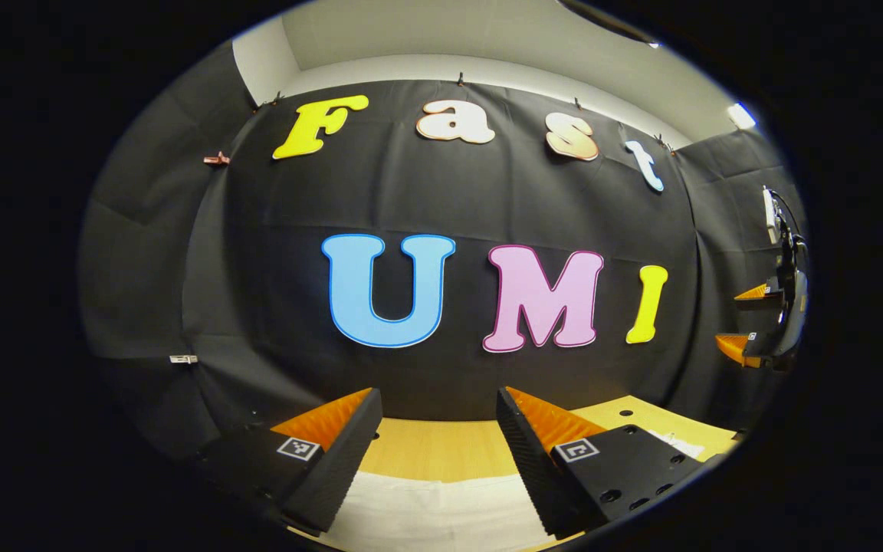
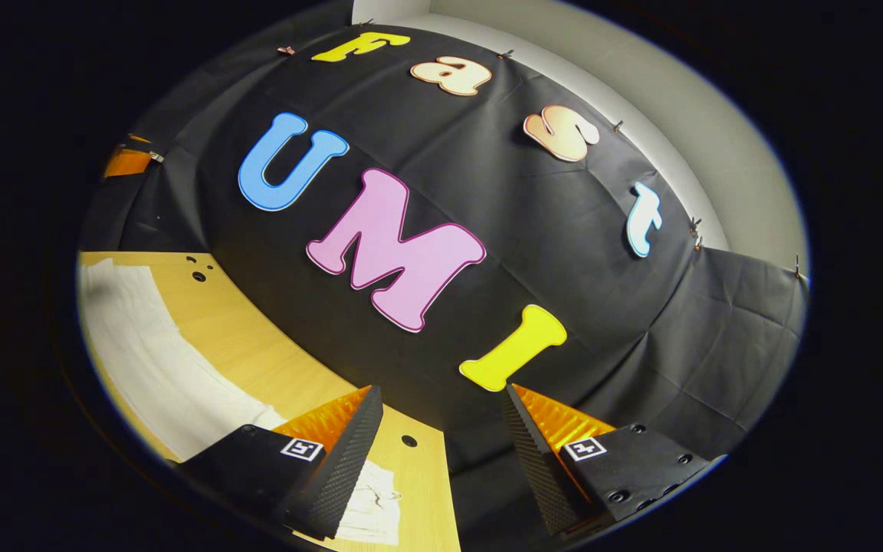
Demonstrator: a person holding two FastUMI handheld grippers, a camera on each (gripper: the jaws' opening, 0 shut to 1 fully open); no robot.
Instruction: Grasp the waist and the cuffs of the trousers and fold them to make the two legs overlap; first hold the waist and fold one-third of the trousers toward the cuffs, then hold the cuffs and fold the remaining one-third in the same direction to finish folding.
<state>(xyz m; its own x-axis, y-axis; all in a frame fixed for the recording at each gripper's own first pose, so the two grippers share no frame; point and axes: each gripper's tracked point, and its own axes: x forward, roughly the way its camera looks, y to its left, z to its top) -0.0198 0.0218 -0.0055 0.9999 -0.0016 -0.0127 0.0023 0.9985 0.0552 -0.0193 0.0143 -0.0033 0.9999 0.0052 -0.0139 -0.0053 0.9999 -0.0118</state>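
The left hand-held gripper (image 1: 438, 429) hangs above the wooden surface (image 1: 441, 448) with its 2 fingers spread apart and nothing between them, seemingly poised so it can drop onto the cloth. The white trousers (image 1: 426, 510) lie flat on the surface directly beneath it, untouched. The right hand-held gripper (image 2: 441, 429) is likewise released and empty, tilted and raised over the surface's far edge; in its view the trousers stretch away to the left, with a small white piece (image 2: 371, 498) just below its fingers. Judging by this, no fold has begun.
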